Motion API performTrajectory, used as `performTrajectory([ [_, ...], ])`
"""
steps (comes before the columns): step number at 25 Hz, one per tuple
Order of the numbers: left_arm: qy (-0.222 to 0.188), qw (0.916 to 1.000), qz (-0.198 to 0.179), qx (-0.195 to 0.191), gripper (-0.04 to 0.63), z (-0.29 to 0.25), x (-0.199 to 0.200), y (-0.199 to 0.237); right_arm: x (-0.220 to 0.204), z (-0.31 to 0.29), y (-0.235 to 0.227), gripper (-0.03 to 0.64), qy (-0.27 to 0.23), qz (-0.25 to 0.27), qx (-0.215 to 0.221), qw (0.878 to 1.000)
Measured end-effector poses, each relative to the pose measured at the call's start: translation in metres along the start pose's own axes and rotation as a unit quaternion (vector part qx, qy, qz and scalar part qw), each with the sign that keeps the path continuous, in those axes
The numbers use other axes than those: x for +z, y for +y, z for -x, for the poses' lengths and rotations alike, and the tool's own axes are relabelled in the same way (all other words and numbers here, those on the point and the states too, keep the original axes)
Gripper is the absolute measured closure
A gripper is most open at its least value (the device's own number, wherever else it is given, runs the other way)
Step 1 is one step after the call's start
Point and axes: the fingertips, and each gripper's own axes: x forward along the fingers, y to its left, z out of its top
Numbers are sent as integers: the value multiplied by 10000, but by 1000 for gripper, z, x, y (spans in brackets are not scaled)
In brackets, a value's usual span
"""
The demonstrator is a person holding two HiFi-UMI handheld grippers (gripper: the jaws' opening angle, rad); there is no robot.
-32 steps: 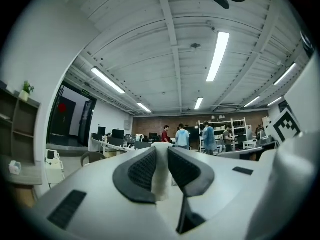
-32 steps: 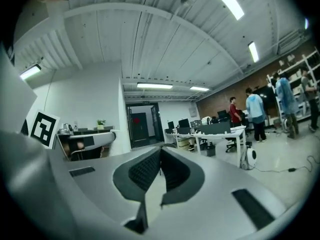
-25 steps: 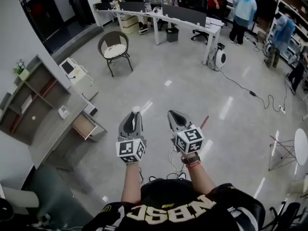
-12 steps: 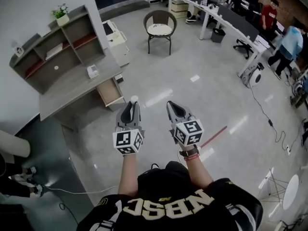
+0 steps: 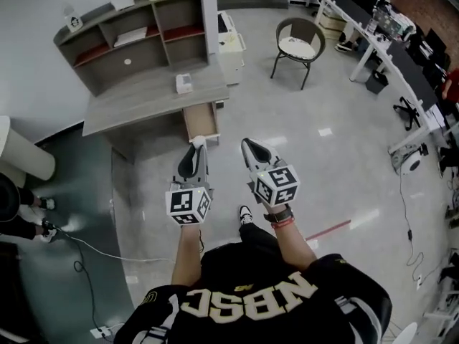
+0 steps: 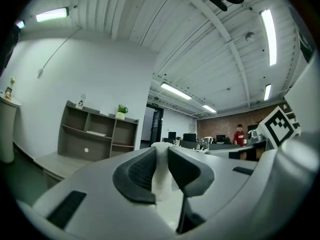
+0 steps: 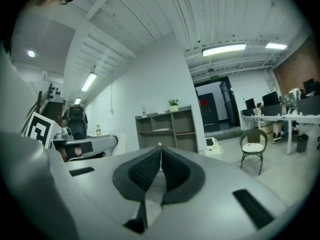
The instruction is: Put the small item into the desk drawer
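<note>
My left gripper [image 5: 198, 145] is shut on a small white item [image 5: 199, 142], which shows as a pale strip pinched between the dark pads [image 6: 161, 176]. My right gripper [image 5: 247, 146] is held beside it, shut with nothing in it; its pads [image 7: 150, 170] meet at the tip. Both are raised at chest height over the floor. Ahead stands the grey desk [image 5: 136, 106] with its drawer [image 5: 201, 122] pulled open toward me, just beyond the left gripper's tip. The left gripper view has the desk's shelf unit [image 6: 92, 136] at the left.
A small white box [image 5: 183, 83] sits on the desk under the shelf unit [image 5: 136, 38]. A low white cabinet [image 5: 229, 43] and a wicker chair [image 5: 297, 45] stand to the right. A cable [image 5: 93, 246] trails over the floor at my left, near another person's feet [image 5: 39, 217].
The view has swung round to the desk, which went from far left to straight ahead and nearer. Both grippers keep the same pose, the left still holding the white item.
</note>
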Motion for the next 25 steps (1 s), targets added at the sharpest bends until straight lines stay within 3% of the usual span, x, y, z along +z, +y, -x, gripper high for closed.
performTrajectory([
  [7, -125, 9982, -66, 589, 508, -56, 0, 41, 25, -78, -17, 603, -20, 127, 711, 9974],
  [14, -199, 9943, -186, 1035, 508, -98, -5, 54, 27, -125, -42, 604, -4, 115, 1208, 9926],
  [25, 203, 9890, -168, 1458, 508, -135, -35, 65, 13, -171, -74, 604, 205, -204, 1504, 9882],
])
